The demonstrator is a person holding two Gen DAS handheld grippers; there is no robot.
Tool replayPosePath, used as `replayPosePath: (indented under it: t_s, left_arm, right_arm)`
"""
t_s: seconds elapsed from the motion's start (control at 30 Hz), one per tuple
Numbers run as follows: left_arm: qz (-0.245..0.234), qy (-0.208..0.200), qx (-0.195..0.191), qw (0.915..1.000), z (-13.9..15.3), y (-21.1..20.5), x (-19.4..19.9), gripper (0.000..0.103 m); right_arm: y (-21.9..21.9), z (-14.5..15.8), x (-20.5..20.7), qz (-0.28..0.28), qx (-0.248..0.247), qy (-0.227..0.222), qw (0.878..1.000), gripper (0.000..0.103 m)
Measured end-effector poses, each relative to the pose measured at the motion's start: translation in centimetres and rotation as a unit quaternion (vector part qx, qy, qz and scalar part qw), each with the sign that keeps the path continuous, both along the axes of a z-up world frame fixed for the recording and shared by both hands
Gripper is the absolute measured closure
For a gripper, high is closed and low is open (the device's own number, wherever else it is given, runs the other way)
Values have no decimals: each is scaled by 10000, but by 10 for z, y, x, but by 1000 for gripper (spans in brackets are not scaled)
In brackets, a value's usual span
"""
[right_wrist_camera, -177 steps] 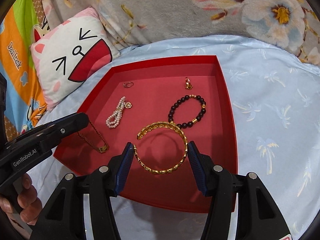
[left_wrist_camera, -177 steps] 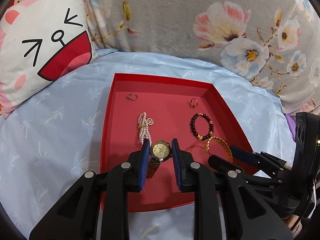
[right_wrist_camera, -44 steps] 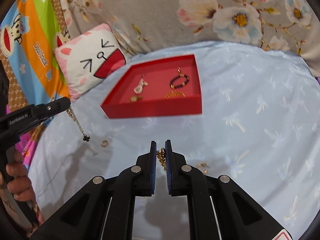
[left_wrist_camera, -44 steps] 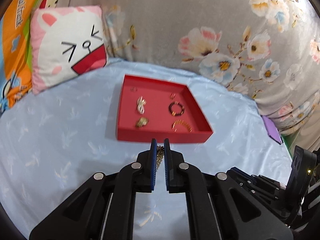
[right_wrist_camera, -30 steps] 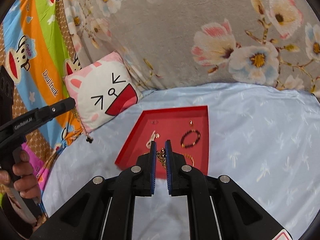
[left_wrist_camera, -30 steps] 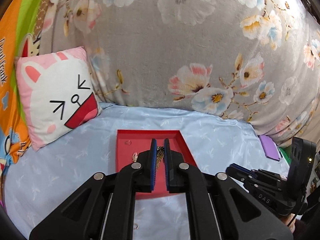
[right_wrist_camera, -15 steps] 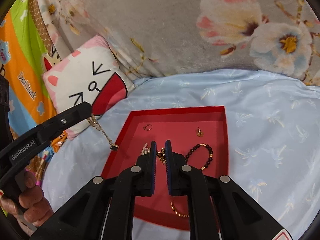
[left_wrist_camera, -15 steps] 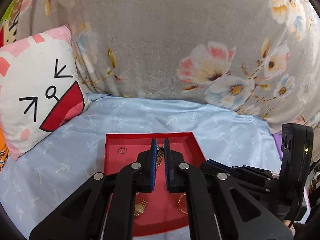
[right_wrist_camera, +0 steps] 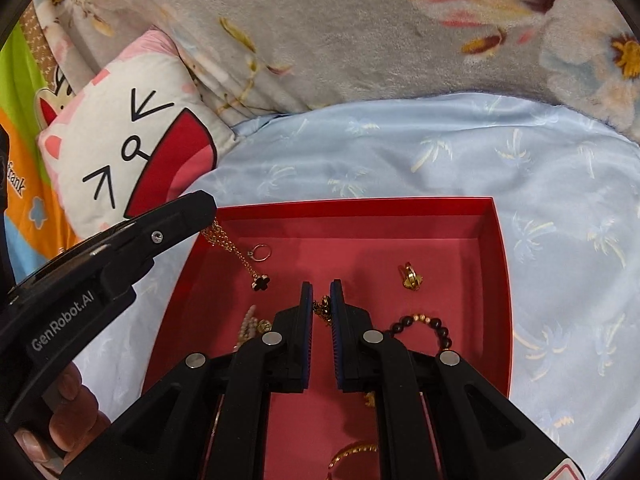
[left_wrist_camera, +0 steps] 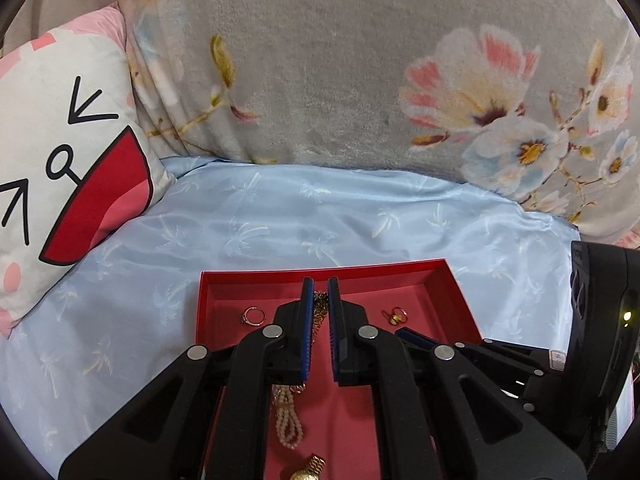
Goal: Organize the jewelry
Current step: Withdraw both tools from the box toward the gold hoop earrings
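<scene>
A red tray lies on the blue bedsheet. My left gripper is shut on a gold chain necklace above the tray's far left part. In the right wrist view the necklace hangs from the left gripper, its black clover pendant just over the tray floor. My right gripper is shut on a small gold chain piece above the tray's middle. In the tray lie a thin ring, a gold ring, a dark bead bracelet, a pearl bracelet, a gold watch and a gold bangle.
A cat-face pillow leans at the left. A grey floral blanket rises behind the tray. Blue sheet surrounds the tray on all sides.
Both grippers have moved from the near sheet to over the tray and lower, each still shut on its chain. The pendant now hangs inside the tray.
</scene>
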State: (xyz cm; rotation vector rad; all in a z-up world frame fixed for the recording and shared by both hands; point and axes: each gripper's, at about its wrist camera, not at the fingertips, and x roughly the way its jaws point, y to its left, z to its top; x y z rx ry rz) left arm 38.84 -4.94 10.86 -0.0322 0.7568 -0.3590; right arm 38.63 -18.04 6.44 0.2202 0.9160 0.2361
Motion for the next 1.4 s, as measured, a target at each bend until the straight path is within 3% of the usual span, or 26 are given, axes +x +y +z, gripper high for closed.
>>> replayPosePath:
  t_s: [0.3,0.4,0.53,0.67,0.8,0.97,1.27,1.4]
  left_arm:
    - [116,106,111,9998,-20,3,16,97]
    - [189,60,120,9997,-21,6,15,96]
    - [261,32,25,9997,-18,12,13,85]
    - [305,-117,-6,9995,-5,20,-1,85]
    - [354,-282,65,9990,7,31,-29,84]
    - [286,-308,93,9991,12,45,-80,74]
    - [343,-182,471,9981,-12,56,-185,69]
    - [420,22,463,9980,-35,61,-217,64]
  right_arm:
    - [2,-11,15,-73,-241,149,9996,93]
    - [-1,-10,15,-179,-234,92,9995,91]
    - [-7,-1,8,-264,-145,-111,9995,87]
    - [-10,14,-9,-256,-170,-331,9990,87]
    - [-14,30,-48,-194,-181,-626,9977,86]
    - [-14,39,-107,-222,-160,-826,9962,80]
    - [-7,14,-228,-443,-583,-802,9941,77]
    - [-13,-7,-278,-639,-730,-676,9930,68]
